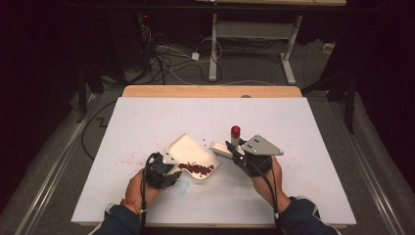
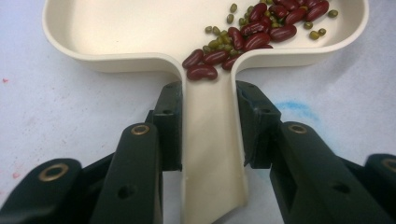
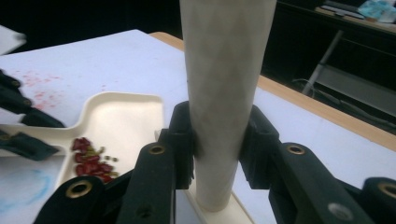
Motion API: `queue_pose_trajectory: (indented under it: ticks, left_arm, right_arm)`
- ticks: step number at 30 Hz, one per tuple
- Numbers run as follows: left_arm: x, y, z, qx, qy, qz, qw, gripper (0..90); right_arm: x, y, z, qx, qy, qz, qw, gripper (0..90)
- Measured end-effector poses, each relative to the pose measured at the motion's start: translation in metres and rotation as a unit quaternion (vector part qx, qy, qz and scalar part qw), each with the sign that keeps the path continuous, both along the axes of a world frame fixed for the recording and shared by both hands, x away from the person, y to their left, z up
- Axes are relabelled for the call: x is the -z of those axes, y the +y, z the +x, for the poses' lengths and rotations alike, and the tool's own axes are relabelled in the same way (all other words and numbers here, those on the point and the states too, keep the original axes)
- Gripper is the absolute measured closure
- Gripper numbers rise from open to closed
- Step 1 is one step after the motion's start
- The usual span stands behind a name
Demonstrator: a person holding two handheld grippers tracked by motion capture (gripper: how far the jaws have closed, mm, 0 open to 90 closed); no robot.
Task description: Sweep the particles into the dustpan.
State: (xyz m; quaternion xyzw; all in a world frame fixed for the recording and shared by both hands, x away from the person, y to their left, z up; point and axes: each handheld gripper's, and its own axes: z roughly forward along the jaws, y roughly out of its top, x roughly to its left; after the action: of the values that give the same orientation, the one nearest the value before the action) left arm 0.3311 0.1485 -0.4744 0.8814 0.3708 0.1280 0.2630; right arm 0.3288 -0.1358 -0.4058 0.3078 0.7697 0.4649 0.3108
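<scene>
A cream scoop-shaped tray (image 1: 187, 146) lies on the white table, with red kidney beans and small green beans (image 1: 196, 169) piled at its near side. My left gripper (image 1: 166, 164) is shut on the tray's handle (image 2: 210, 154), and the beans (image 2: 252, 37) spill toward the handle's mouth. My right gripper (image 1: 234, 149) is shut on an upright whitish tube (image 1: 235, 139) with a red top (image 1: 235, 130). In the right gripper view the tube (image 3: 224, 70) stands on a cream base (image 3: 240, 207) between the jaws. The tray (image 3: 121, 121) lies to its left.
The white sheet (image 1: 293, 127) covers a wooden table (image 1: 210, 91). Red specks (image 1: 127, 159) stain the sheet left of the tray, and a blue smudge (image 1: 182, 185) lies near the left hand. Cables and a desk frame (image 1: 254, 34) stand on the floor beyond.
</scene>
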Motion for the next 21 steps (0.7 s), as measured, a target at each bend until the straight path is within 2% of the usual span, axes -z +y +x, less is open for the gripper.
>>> queue_pose_trajectory:
  ticks: [5, 11, 13, 19, 21]
  left_arm:
    - [0.001, 0.000, 0.000, 0.001, 0.003, -0.002, 1.0000, 63.6]
    - [0.001, 0.002, 0.000, 0.003, 0.005, -0.004, 1.0000, 63.6]
    - [0.001, 0.003, 0.000, 0.002, 0.005, -0.004, 1.0000, 63.6]
    - [0.001, 0.004, 0.000, 0.004, 0.006, -0.005, 1.0000, 63.6]
    - [0.001, 0.004, 0.000, 0.004, 0.005, -0.005, 1.0000, 63.6]
  right_arm:
    - [-0.006, 0.007, -0.010, -0.032, 0.017, 0.027, 0.9990, 70.6]
    - [-0.013, 0.007, -0.014, -0.045, 0.007, 0.033, 0.9984, 70.5]
    - [-0.015, 0.004, -0.012, -0.044, 0.006, 0.040, 0.9982, 70.5]
    - [-0.021, -0.008, -0.006, -0.023, -0.015, 0.044, 0.9986, 70.6]
    - [-0.022, -0.012, -0.002, -0.015, -0.014, 0.049, 0.9986, 70.5]
